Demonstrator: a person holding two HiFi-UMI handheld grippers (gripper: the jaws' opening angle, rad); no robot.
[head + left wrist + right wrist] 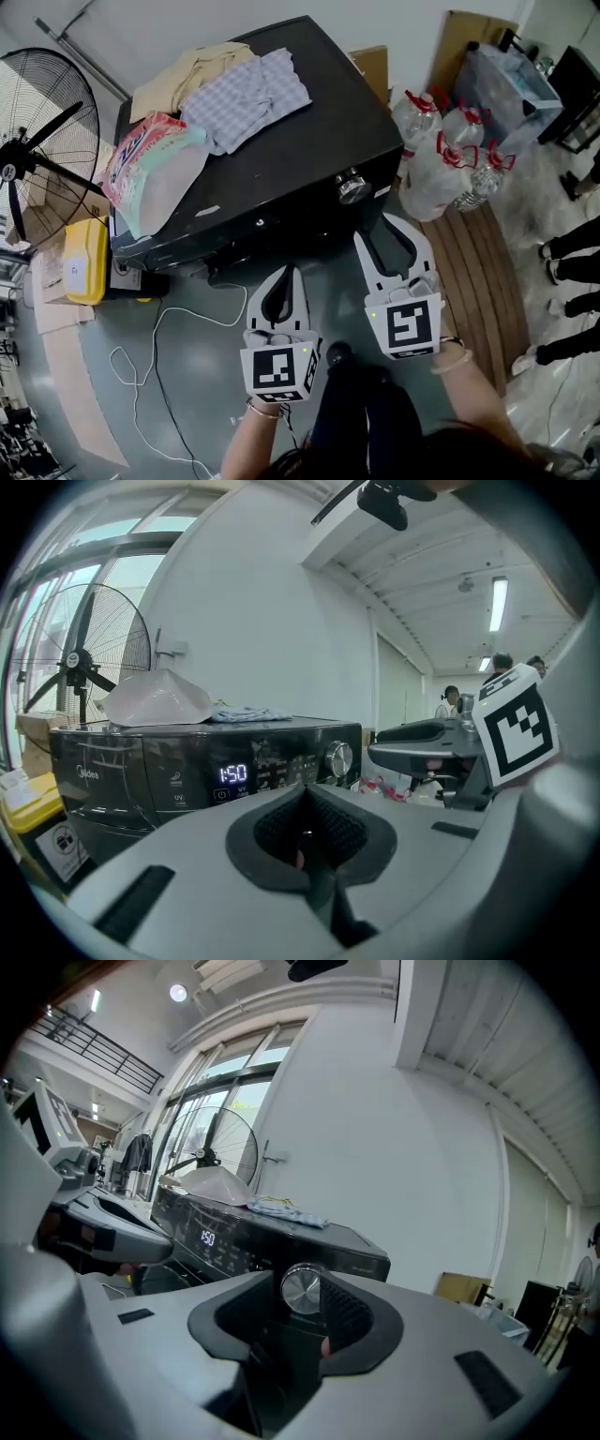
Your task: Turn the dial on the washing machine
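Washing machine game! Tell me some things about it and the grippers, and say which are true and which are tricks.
1. The display shows 1:50. True.
2. The right gripper is clamped on the dial. False: its jaws are open and stop short of the dial.
3. Clothes lie on top of the washing machine. True.
4. The fan sits on top of the washing machine. False: it stands beside it.
5. The left gripper has its jaws wide apart. False: they are together, with nothing between them.
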